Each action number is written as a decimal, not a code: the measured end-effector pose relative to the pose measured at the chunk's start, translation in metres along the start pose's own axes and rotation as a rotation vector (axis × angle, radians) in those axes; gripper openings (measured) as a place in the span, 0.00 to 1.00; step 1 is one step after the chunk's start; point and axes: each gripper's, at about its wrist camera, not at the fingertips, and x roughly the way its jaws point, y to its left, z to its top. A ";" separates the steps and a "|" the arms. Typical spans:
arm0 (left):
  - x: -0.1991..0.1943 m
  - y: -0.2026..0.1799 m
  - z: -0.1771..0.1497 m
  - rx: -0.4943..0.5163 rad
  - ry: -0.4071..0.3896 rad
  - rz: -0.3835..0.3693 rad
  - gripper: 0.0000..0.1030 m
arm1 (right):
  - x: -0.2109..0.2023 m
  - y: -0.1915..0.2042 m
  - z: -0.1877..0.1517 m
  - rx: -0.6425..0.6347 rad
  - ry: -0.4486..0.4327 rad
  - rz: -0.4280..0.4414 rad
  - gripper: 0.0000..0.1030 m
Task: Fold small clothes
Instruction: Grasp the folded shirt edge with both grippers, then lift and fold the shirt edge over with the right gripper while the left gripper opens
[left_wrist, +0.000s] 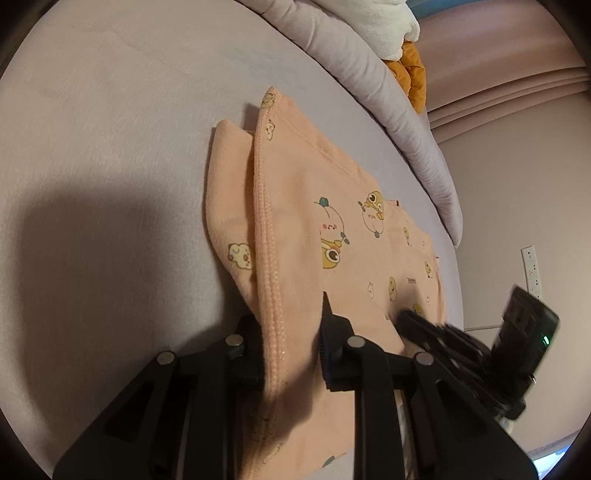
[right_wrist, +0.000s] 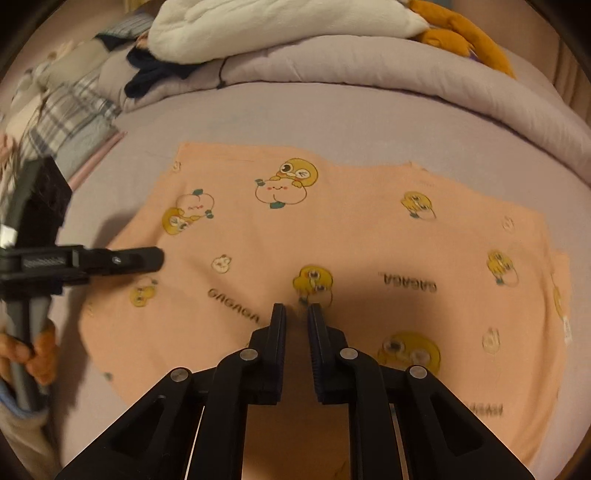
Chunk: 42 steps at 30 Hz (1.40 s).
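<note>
A peach garment (right_wrist: 351, 236) printed with yellow cartoon ducks lies on the lilac bed sheet (right_wrist: 332, 114). In the right wrist view it is spread flat. My right gripper (right_wrist: 297, 314) points down at its near middle, jaws nearly together with a small pinch of cloth between the tips. In the left wrist view the garment (left_wrist: 332, 192) has one side folded over, and its ribbed edge (left_wrist: 267, 258) runs between the fingers of my left gripper (left_wrist: 288, 314), which is shut on it. The right gripper (left_wrist: 404, 316) touches the cloth at the right. The left gripper (right_wrist: 147, 258) comes in from the left.
A rolled grey-lilac duvet (right_wrist: 369, 70) lies across the back of the bed, with a white blanket (right_wrist: 277, 26) and an orange plush (right_wrist: 472, 37) on it. Plaid clothes (right_wrist: 74, 107) and a dark garment (right_wrist: 155, 74) sit at back left. A hand (right_wrist: 40, 350) holds the left gripper's handle.
</note>
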 end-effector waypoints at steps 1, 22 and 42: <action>0.000 0.001 0.001 -0.004 0.000 -0.004 0.21 | -0.007 0.002 -0.005 -0.005 -0.009 0.012 0.15; -0.019 -0.087 0.004 0.142 -0.055 0.032 0.12 | -0.005 -0.065 -0.028 0.475 -0.094 0.449 0.32; 0.095 -0.182 -0.036 0.425 0.199 0.071 0.30 | 0.017 -0.143 -0.039 0.939 -0.150 0.870 0.68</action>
